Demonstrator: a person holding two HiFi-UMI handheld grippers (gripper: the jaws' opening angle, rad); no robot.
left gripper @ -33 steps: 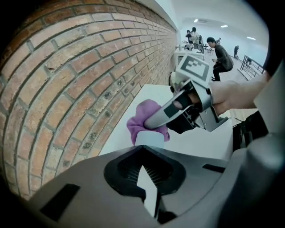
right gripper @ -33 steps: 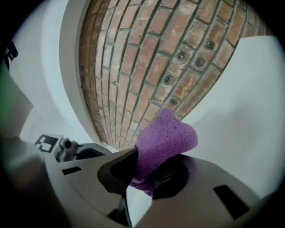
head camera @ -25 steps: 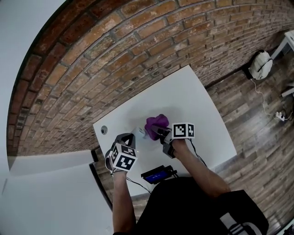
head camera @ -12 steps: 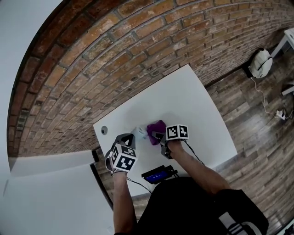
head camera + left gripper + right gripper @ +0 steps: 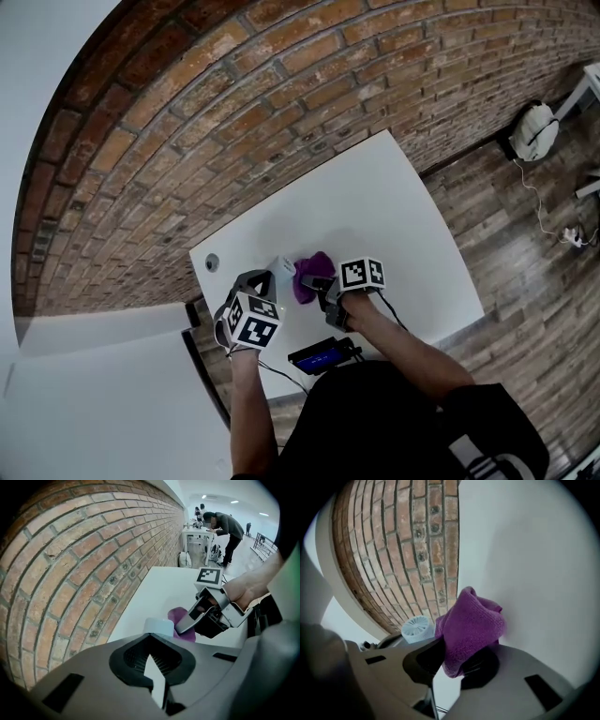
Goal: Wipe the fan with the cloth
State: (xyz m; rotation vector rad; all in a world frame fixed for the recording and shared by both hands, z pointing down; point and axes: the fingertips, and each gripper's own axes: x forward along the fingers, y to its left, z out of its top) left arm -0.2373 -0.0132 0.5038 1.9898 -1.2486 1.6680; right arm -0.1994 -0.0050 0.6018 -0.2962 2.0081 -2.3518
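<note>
- Our left tongs (image 5: 152,663) are shut together on a white piece that we take to be the stem of the fan (image 5: 158,626), whose round pale head stands just past their tips; gripping it low down leaves the grille free for wiping
- Our right tongs (image 5: 457,665) are clamped on the purple cloth (image 5: 471,625), pinched at its lower part so that a thick bunched wad sticks out beyond the tips; we judge this is so that soft cloth, not hard tips, meets the fan
- We see the fan over the desk (image 5: 394,206), near the edge that runs along the brick wall (image 5: 234,122); we cannot tell whether its base touches the white top
- The cloth sits just beside the fan, on its right in the head view; we cannot tell whether the two touch
- From the left tongs' view the right tongs reach in from the right side, which sets the wad against the fan's flank, not its top
- We judge the step in hand to be bringing the cloth onto the fan, with most of the wiping left to do
- The next move calls for light strokes while the left grip stays firm; a fan this small could twist on its stem, or the cloth could snag in the grille
- A dark device (image 5: 323,356) with a blue screen lies at the desk's near edge, well apart from the work
</note>
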